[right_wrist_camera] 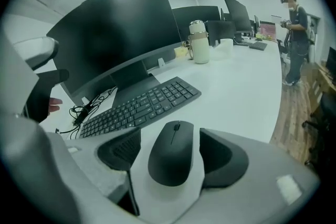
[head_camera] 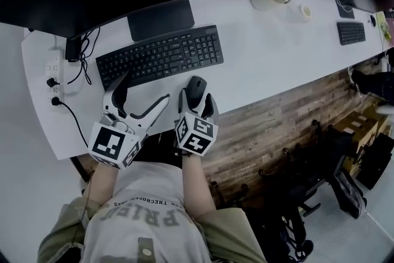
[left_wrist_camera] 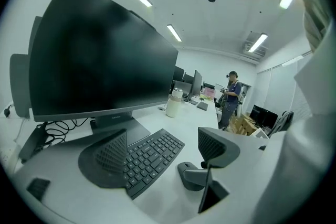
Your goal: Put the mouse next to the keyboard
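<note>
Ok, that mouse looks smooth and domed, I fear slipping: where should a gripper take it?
Probably best to grip the mouse by its two long sides, mid-length, coming from its rear end, jaws low. Those sides run nearly parallel; the domed top offers no hold. The right gripper straddles it so, jaws apart.

Mouse (right_wrist_camera: 170,159) between right jaws: matte black. Keyboard (right_wrist_camera: 142,106) just beyond them: black, pale legends. Desk (head_camera: 277,40) white. Floor (head_camera: 277,126) brown wood-grain.

Blk mouse (head_camera: 196,90) nr kbd (head_camera: 161,55) front edge (flat)
</note>
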Available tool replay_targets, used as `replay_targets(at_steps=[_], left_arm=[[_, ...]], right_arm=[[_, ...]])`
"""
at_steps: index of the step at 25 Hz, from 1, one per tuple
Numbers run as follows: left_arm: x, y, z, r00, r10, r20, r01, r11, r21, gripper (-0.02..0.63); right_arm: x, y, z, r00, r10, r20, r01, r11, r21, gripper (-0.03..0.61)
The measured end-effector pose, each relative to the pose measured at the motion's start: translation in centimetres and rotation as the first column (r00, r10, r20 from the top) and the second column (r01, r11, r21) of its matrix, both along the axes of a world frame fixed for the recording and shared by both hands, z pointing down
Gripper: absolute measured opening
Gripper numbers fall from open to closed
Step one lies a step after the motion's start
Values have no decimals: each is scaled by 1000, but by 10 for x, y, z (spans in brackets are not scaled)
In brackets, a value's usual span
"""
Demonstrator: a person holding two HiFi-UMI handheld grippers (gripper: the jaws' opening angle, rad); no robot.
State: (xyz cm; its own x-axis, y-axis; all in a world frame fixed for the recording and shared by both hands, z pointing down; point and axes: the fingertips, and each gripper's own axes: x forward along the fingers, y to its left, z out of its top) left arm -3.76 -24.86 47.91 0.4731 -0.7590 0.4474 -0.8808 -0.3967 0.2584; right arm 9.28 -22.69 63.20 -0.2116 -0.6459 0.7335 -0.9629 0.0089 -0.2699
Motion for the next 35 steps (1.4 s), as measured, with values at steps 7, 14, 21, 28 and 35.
replay_targets(at_steps=[7,14,21,28,35], left_arm=[[-6,4,11,1000,28,0,-28,999,-17,403],[-14,10,14,1000,29,-7,-29,999,-15,403],[-19,14,7,999,30,-14,-30,1000,3,403],[-19,12,-7,999,49,-22,-48,998,30,403],[-10,15,-11,997,43,-64,-41,999,28,403]], right_arm=[[-4,9,30,997,22,-70,-26,998,-60,339],[-2,12,39,989,29,-144,-38,997,-63,337],[0,15,38,985,40,-169,-49,997,-52,304],[9,17,36,984,72,-164,-83,995,-59,299],[27,13,16,982,80,-174,-85,996,-21,299]])
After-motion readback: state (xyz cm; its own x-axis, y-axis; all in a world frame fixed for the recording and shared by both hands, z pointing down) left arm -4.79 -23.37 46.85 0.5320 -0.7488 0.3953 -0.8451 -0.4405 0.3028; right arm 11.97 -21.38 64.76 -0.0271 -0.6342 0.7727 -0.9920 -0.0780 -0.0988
